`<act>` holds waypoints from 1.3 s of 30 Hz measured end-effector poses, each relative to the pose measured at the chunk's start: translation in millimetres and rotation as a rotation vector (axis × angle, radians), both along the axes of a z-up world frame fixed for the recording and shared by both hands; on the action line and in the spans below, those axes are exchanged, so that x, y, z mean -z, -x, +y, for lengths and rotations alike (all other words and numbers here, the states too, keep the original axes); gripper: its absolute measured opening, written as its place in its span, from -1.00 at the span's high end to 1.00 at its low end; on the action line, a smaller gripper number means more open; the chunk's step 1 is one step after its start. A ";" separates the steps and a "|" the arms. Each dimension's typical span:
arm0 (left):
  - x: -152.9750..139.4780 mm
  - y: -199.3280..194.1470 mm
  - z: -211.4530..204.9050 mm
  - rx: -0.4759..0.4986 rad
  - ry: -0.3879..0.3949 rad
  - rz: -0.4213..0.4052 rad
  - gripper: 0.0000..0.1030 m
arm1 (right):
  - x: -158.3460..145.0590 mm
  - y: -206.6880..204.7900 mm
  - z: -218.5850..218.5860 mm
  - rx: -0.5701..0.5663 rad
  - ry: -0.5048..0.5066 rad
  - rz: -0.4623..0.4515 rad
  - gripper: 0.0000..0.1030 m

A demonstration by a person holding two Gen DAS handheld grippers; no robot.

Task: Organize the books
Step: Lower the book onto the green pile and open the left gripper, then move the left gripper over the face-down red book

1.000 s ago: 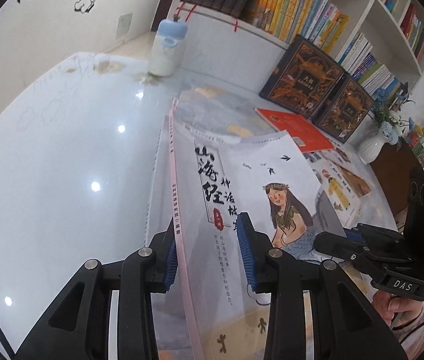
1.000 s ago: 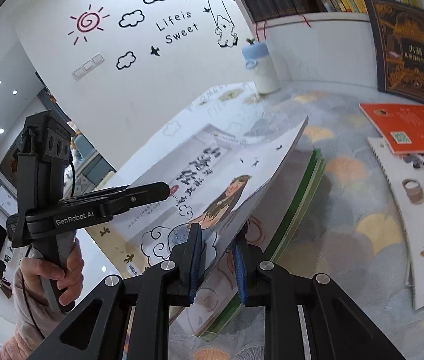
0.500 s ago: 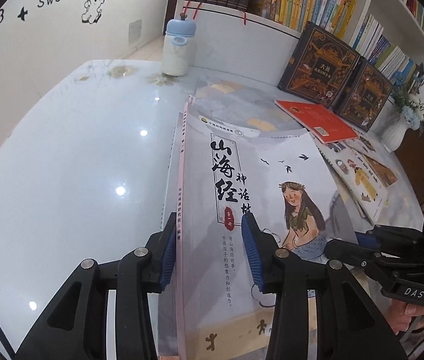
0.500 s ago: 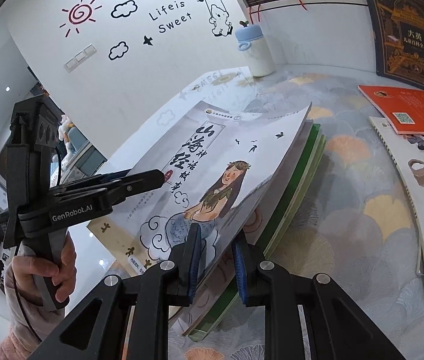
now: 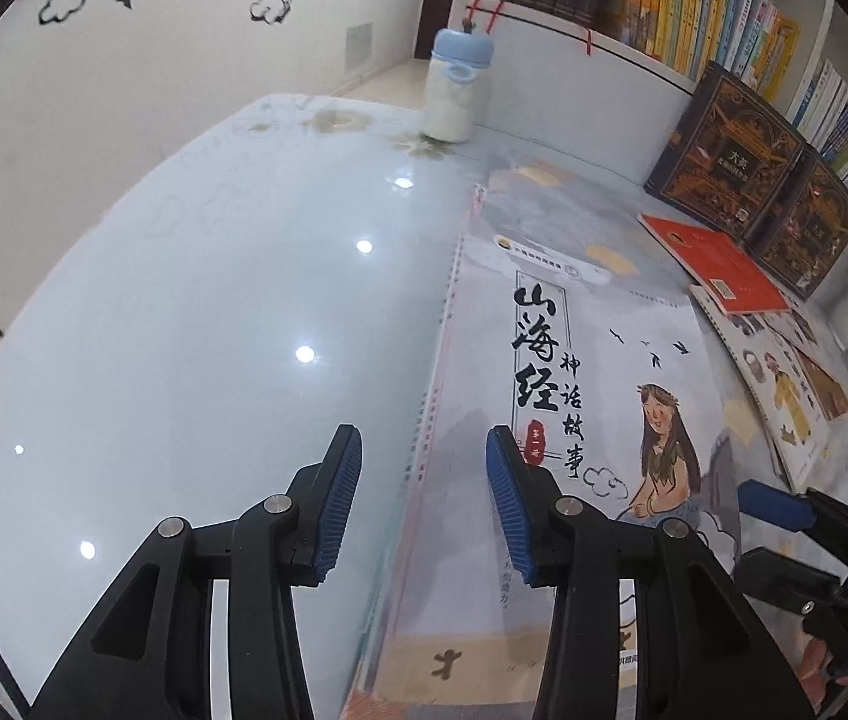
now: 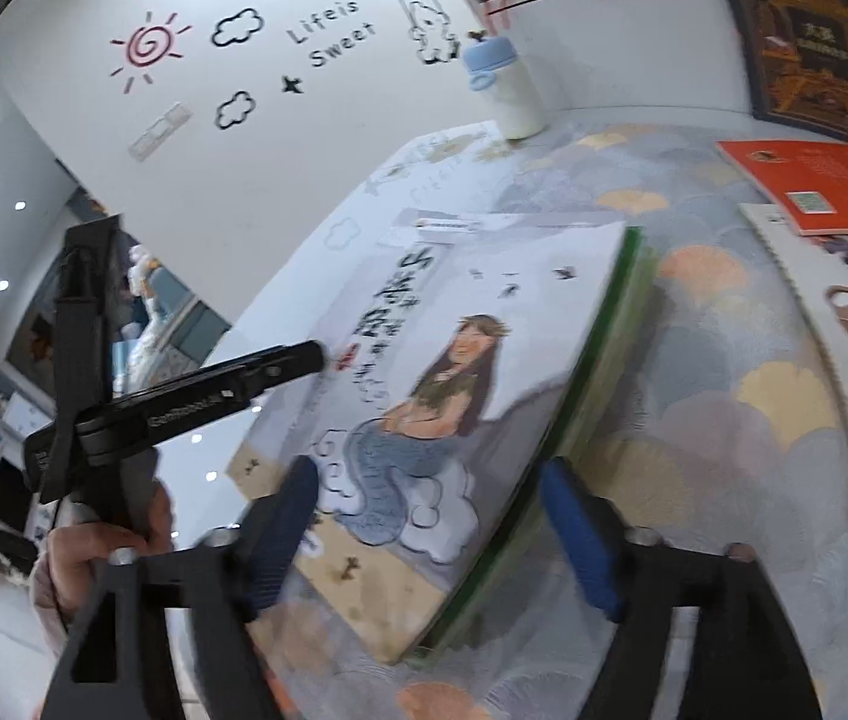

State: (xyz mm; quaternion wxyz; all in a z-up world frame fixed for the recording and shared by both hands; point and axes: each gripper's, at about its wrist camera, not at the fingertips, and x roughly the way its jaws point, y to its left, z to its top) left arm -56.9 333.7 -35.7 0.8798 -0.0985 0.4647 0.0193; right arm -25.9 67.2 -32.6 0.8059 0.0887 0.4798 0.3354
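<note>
Glossy white counter (image 5: 196, 312) under a packed bookshelf (image 5: 694, 6), patterned mat on the far half. Mermaid-cover book (image 5: 592, 396) lying flat on top of a green-edged book (image 6: 604, 372), spine side along the mat's edge. Left tool (image 5: 418, 501) opening, pads off the cover, straddling the spine edge. Right tool (image 6: 430, 531) opening wide too, book corner between the jaws but unpinched. Best to back both tools straight off without nudging, then square the edges. Long axis running away from the left tool toward the bookshelf, title reading top-down from the far end.
</note>
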 end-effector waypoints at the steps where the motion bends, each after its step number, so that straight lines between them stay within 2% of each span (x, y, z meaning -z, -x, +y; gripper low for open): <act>1: -1.6 0.9 -1.7 -0.002 -0.003 -0.002 0.21 | -0.1 0.3 -3.9 -0.006 -0.011 0.009 -0.49; 7: -23.0 5.2 -17.3 -0.010 0.011 -0.032 0.21 | -4.4 1.5 -32.9 0.020 -0.056 0.040 -0.49; 11: -47.0 2.6 -48.7 0.024 0.030 -0.068 0.21 | -11.8 2.0 -65.9 0.051 -0.111 0.057 -0.49; 15: -63.1 -8.6 -89.2 0.069 0.061 -0.097 0.20 | -20.7 -1.9 -120.3 0.129 -0.178 0.080 -0.49; 20: -69.5 -33.7 -159.2 0.147 0.103 -0.110 0.20 | -25.4 -5.5 -216.5 0.282 -0.250 0.099 -0.49; 24: -61.1 -64.6 -215.0 0.203 0.115 -0.119 0.20 | -23.0 -15.5 -293.9 0.406 -0.259 0.093 -0.49; 26: -53.5 -83.0 -236.4 0.201 0.118 -0.117 0.20 | -21.1 -30.8 -330.3 0.453 -0.254 0.101 -0.49; 29: -33.8 -115.8 -258.2 0.162 0.164 -0.081 0.20 | -20.3 -58.4 -360.7 0.482 -0.274 0.100 -0.49; 34: -1.3 -155.8 -272.4 0.087 0.161 -0.012 0.20 | -15.2 -125.4 -373.0 0.478 -0.232 0.060 -0.49; 39: 24.3 -180.2 -268.7 0.058 0.209 0.037 0.20 | 10.3 -184.1 -366.9 0.464 -0.260 0.057 -0.49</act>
